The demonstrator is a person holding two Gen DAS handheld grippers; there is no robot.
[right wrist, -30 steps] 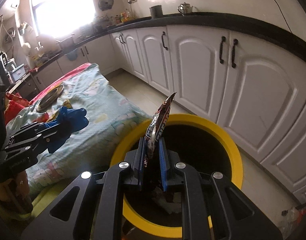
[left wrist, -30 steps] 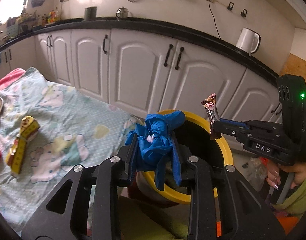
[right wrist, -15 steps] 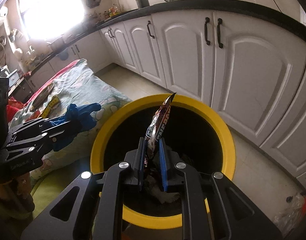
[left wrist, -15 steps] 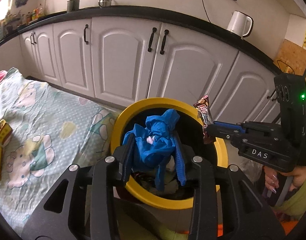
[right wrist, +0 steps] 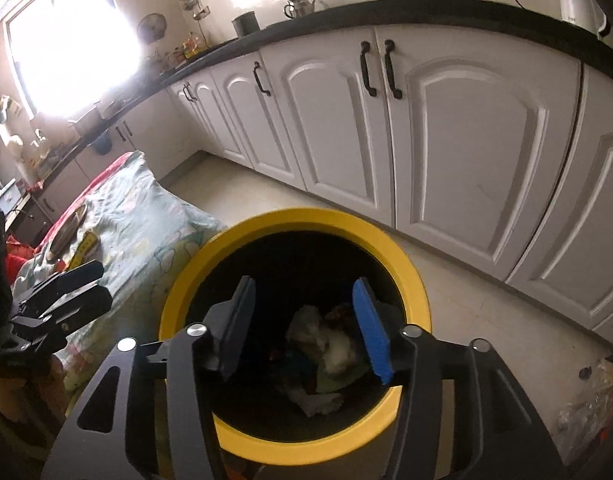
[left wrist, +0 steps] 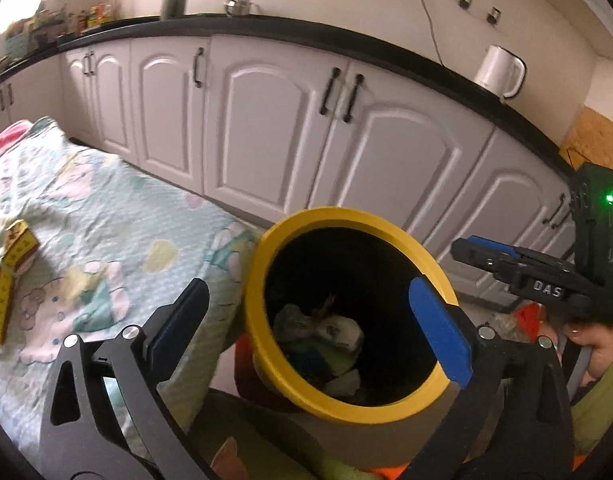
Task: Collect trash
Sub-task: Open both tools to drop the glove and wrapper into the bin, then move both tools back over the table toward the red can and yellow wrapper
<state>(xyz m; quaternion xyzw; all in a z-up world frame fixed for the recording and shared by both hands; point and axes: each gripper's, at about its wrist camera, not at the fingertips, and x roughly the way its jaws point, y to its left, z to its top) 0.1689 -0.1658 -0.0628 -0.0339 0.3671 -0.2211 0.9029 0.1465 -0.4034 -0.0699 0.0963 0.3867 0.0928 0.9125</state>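
Both my grippers are empty now. On my left gripper (left wrist: 314,316) the jaws have just been opening and stand very wide, nothing between the pads. On my right gripper (right wrist: 302,320) the jaws have also just been opening, about half way, and nothing sits between them either. Each one hangs above the mouth of the yellow-rimmed bin (left wrist: 266,240), which stands on the floor just beside the bed.

Inside the bin I see the trash (right wrist: 326,344): white crumpled pieces, something blue, something brownish. It is dark down there, so I cannot tell each piece.

Further out, on the patterned bedsheet (left wrist: 118,240), a yellow box (left wrist: 10,276) lies well apart from the bin. In the right view a round metal plate (right wrist: 66,228) is on the bed too. Whether these are trash I cannot say. Beyond are the white cabinets (right wrist: 466,152) and a white kettle (left wrist: 500,74) on the counter.

What could go wrong, in my judgement: my two grippers are near each other over the bin, so pulling back carelessly could knock one against the other or against the rim, and the bin may tip. Also, if I reach for the box at a bad angle, the soft sheet can catch in my jaws.
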